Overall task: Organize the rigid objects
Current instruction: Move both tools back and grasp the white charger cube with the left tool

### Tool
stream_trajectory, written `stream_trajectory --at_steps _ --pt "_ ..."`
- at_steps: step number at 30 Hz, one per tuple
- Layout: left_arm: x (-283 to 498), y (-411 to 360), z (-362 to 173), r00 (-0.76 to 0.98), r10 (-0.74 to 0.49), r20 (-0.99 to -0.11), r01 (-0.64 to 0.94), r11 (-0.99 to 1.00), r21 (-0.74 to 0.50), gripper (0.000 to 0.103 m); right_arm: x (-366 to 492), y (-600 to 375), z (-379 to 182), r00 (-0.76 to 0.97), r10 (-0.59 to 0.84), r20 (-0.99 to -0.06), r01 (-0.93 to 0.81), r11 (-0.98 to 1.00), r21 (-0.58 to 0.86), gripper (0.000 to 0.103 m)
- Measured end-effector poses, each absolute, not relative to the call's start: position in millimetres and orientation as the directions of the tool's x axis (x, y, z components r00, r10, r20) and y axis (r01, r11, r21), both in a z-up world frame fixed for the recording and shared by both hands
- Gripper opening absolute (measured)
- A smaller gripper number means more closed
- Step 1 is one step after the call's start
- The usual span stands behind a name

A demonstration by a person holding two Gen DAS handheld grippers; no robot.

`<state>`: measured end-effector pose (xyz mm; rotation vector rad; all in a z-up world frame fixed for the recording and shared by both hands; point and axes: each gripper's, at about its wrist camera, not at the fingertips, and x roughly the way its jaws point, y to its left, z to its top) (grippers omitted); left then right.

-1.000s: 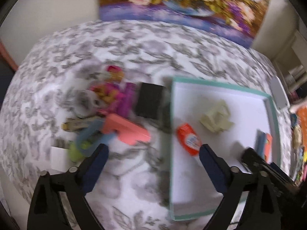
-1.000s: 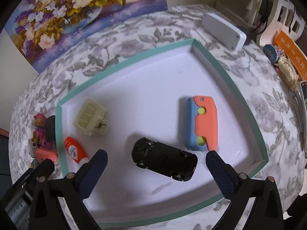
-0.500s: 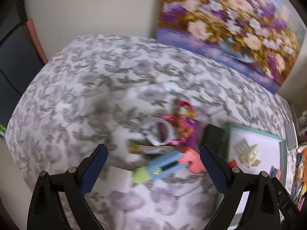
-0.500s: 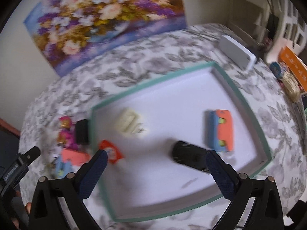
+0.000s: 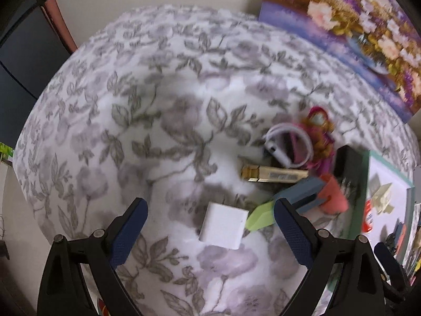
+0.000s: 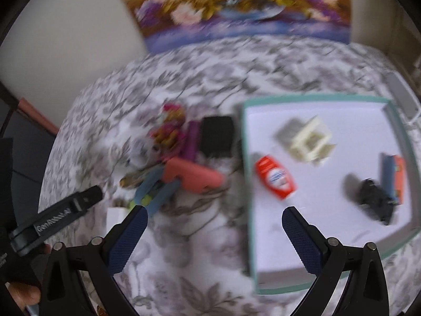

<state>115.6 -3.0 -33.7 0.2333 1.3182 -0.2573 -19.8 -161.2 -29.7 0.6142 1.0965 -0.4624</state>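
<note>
A pile of small objects lies on the floral cloth left of a teal-rimmed white tray [image 6: 400, 129]: a white block [image 5: 223, 225], a gold bar [image 5: 271, 175], a blue, pink and green toy gun [image 5: 310, 194] [image 6: 189, 175], a white ring [image 5: 288, 143], a pink doll [image 5: 319, 129] and a black box [image 6: 217, 137]. The tray holds a red tube [image 6: 275, 176], a cream block [image 6: 311, 139], a black toy car [image 6: 375, 201] and a blue-orange case [image 6: 393, 176]. My left gripper [image 5: 210, 233] is open and empty above the white block. My right gripper [image 6: 214, 238] is open and empty above the tray's left edge.
A flower painting [image 6: 236, 5] leans on the wall behind the table. The table's left edge drops off beside a dark cabinet [image 5: 18, 60]. The left gripper's body [image 6: 55, 216] shows at the left of the right wrist view.
Both grippers have swung left, away from the tray. The left one now faces the pile and white block. The right one has left the tray's middle for its left edge.
</note>
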Motion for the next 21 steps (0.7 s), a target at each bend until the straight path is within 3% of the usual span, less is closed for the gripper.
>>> stream_trajectory --at_steps 8,17,21 --pt "115.2 1.6 -72.2 0.107 -0.053 -0.993 0.289 0.957 -0.020 0.095 -12.4 -156.2 -45.2 0.345 -0.059 -0.937 0.623 0.761 0.182 0.103" --pt "103.9 -7.3 -78.2 0.049 -0.143 -0.988 0.308 0.944 -0.122 0.055 -11.9 -160.7 -51.7 0.341 -0.055 -0.939 0.636 0.749 0.187 0.103" --pt "101.1 -10.2 -73.5 0.060 -0.143 -0.988 0.313 0.942 -0.117 0.046 -4.4 -159.9 -56.8 0.352 -0.035 -0.935 0.627 0.750 0.209 0.103"
